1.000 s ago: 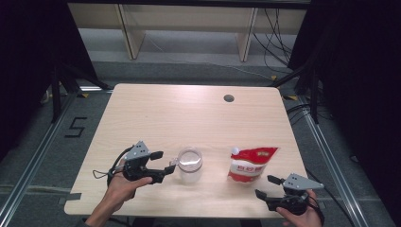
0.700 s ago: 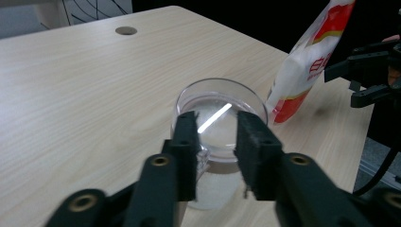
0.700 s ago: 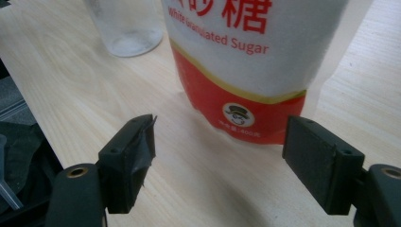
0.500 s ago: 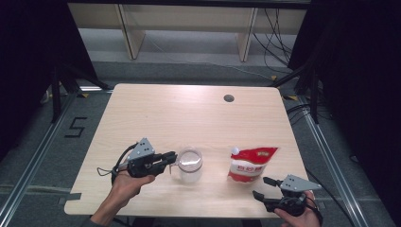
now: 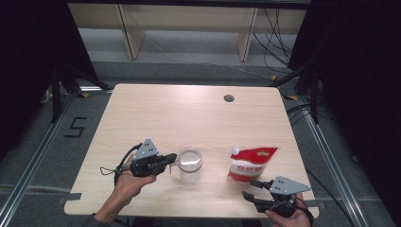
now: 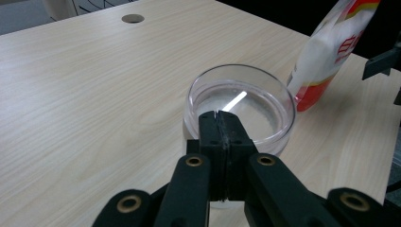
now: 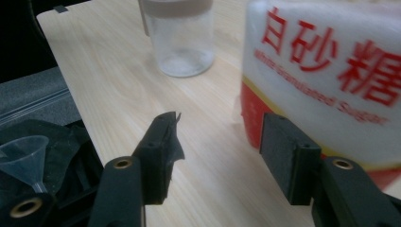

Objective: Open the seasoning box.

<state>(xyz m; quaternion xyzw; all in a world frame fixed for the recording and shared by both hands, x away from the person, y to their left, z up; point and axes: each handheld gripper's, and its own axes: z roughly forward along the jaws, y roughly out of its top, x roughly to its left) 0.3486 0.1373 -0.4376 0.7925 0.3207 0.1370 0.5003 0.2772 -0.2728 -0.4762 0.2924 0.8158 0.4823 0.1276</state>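
One clear round glass jar (image 5: 189, 163) and one soft red-and-white sugar pouch (image 5: 249, 162) stand on the pale wood-grain desk (image 5: 189, 113). The left gripper (image 6: 221, 125), apart a second ago, now has its jaws pinched on the jar's near rim. The right gripper (image 5: 253, 188), half open and closing, holds nothing beside the pouch.

Clear glass jar (image 5: 190, 163) is standing upright and open near the table's front edge, holding a thin white layer at its bottom. Red-and-white sugar pouch (image 5: 249, 162) with a white cap is lying well apart to its right.
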